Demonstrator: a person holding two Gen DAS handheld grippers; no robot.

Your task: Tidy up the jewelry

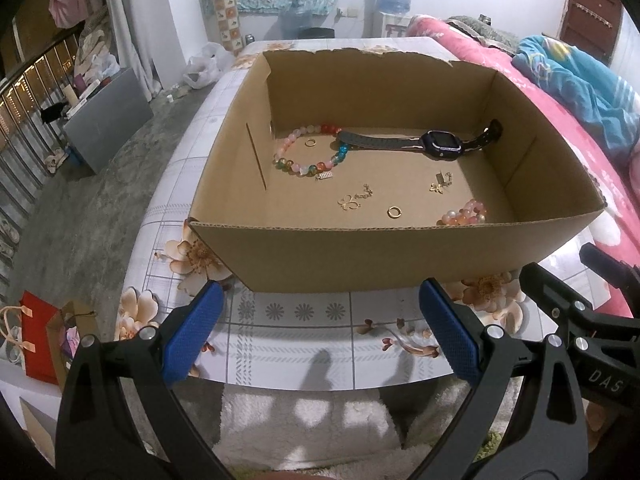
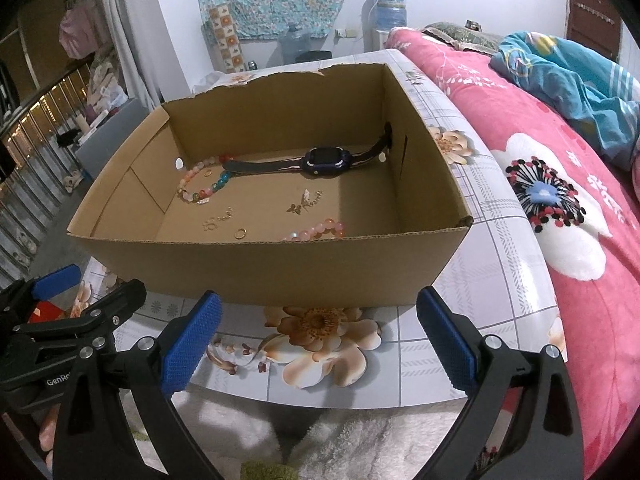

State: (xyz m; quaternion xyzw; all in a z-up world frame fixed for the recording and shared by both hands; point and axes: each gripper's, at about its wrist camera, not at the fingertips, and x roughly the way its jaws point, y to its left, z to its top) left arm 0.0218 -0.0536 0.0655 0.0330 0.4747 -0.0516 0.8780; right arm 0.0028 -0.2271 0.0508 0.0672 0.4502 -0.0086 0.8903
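Note:
An open cardboard box [image 1: 360, 252] [image 2: 280, 264] stands on a flowered table. Inside lie a dark watch [image 1: 436, 145] [image 2: 324, 161], a multicoloured bead bracelet [image 1: 308, 152] [image 2: 204, 184], a pink bead bracelet [image 1: 466, 214] [image 2: 320, 230], gold butterfly earrings [image 1: 352, 200] [image 2: 298, 206] and gold rings [image 1: 394, 211] [image 2: 239, 233]. My left gripper [image 1: 320, 332] is open and empty in front of the box. My right gripper [image 2: 318, 340] is open and empty beside it, also before the box's near wall.
The table's tiled floral cloth [image 1: 304, 332] [image 2: 500, 240] reaches its front edge just under the grippers. A bed with a pink blanket [image 2: 560, 184] lies right. A red gift bag [image 1: 36, 340] sits on the floor left. A white fluffy rug [image 1: 304, 420] lies below.

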